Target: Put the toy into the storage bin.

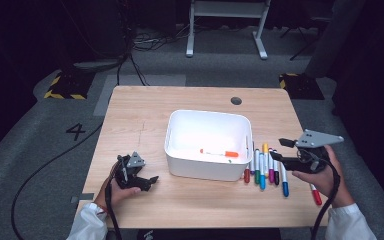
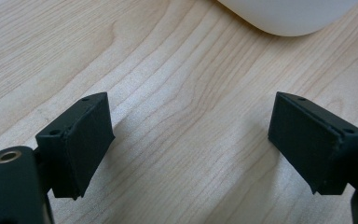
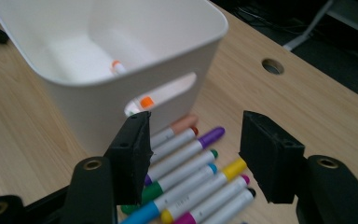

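Right gripper (image 1: pixel 283 149) hovers w/ jaws wide and empty over the row of coloured-cap white plastic markers (image 1: pixel 266 170) lying just right of the white plastic bin (image 1: pixel 209 173) on the wooden table (image 1: pixel 140 115). Markers look light, stiff, slick & round: grab mid-barrel, across the shaft. Right gripper view shows the bin's handle slot; high view shows an orange-capped marker (image 1: pixel 220 153) inside. Left gripper (image 1: pixel 152 181) rests wide open, empty, left of bin

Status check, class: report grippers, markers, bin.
Both grippers, left and right, open, empty. One marker in bin; markers loose beside it. Nothing blocking.
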